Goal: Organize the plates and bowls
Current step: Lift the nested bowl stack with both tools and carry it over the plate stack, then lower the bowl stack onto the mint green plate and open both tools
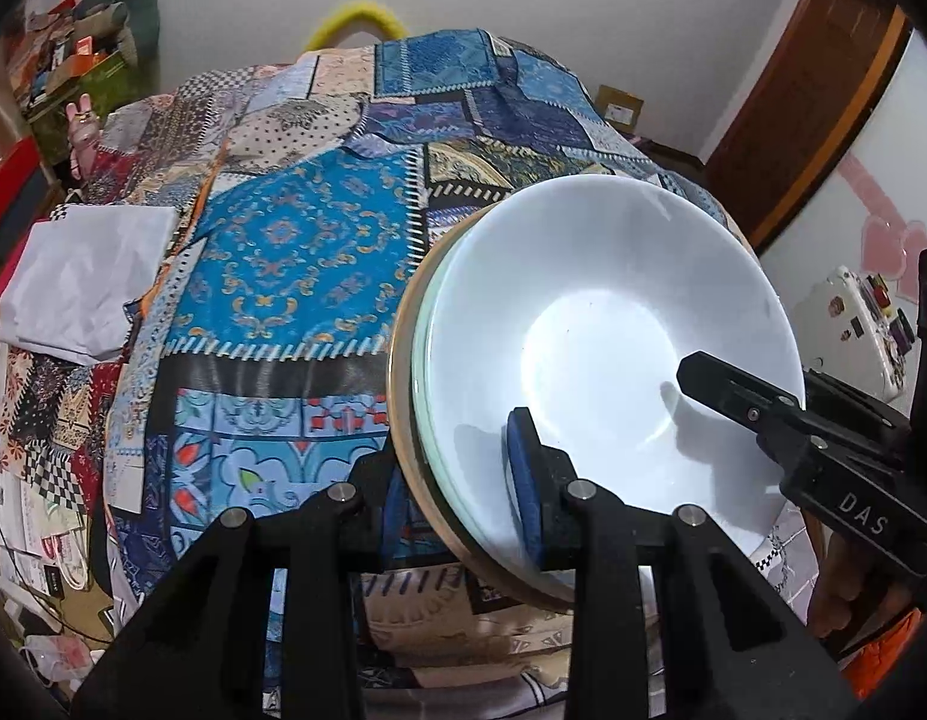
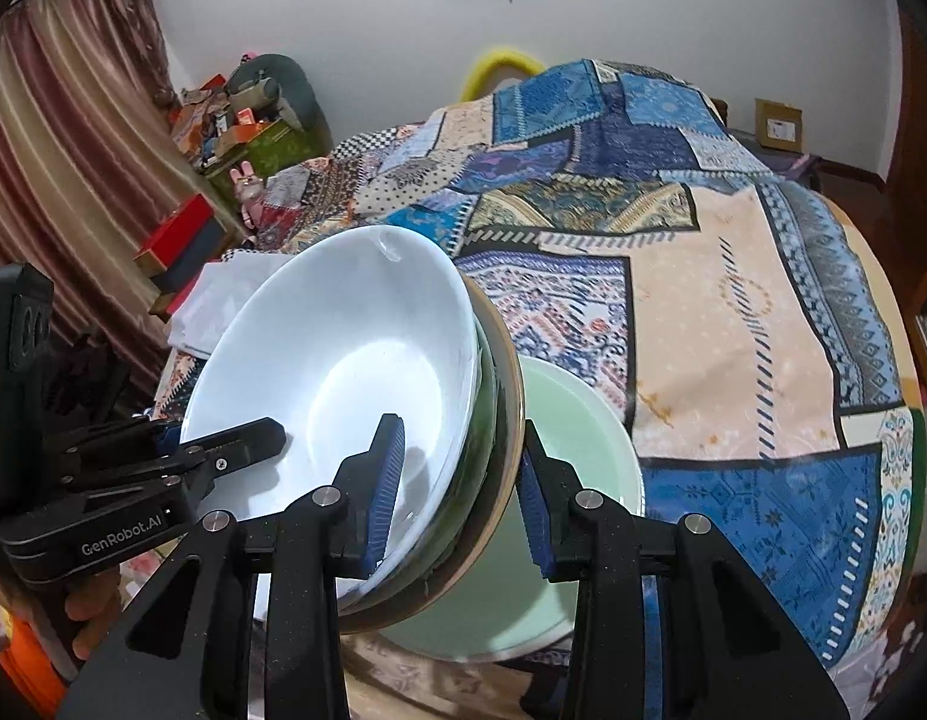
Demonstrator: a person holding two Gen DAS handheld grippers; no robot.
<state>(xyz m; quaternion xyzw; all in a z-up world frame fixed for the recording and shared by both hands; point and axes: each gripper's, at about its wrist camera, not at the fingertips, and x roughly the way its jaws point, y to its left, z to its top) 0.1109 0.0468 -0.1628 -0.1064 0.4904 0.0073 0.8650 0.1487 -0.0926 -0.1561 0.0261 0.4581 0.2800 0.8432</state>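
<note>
A white bowl [image 1: 583, 312] [image 2: 343, 360] sits on top of a stack, over a greenish glass plate [image 2: 486, 420] and a tan-rimmed plate [image 1: 403, 402] [image 2: 510, 396]. The stack hangs tilted above the table between both grippers. My left gripper [image 1: 457, 486] is shut on the stack's left rim, one pad inside the bowl and the other finger underneath. My right gripper [image 2: 463, 498] is shut on the opposite rim in the same way. A pale green plate [image 2: 583, 444] lies on the table just under and beyond the stack's right side.
The round table wears a patchwork cloth [image 1: 295, 252] [image 2: 733, 330]. A white folded cloth [image 1: 85, 276] lies at its left edge. Boxes and clutter [image 1: 61, 78] stand along the left wall, a wooden door [image 1: 805, 114] at the right. A hand [image 2: 85, 606] holds the left gripper.
</note>
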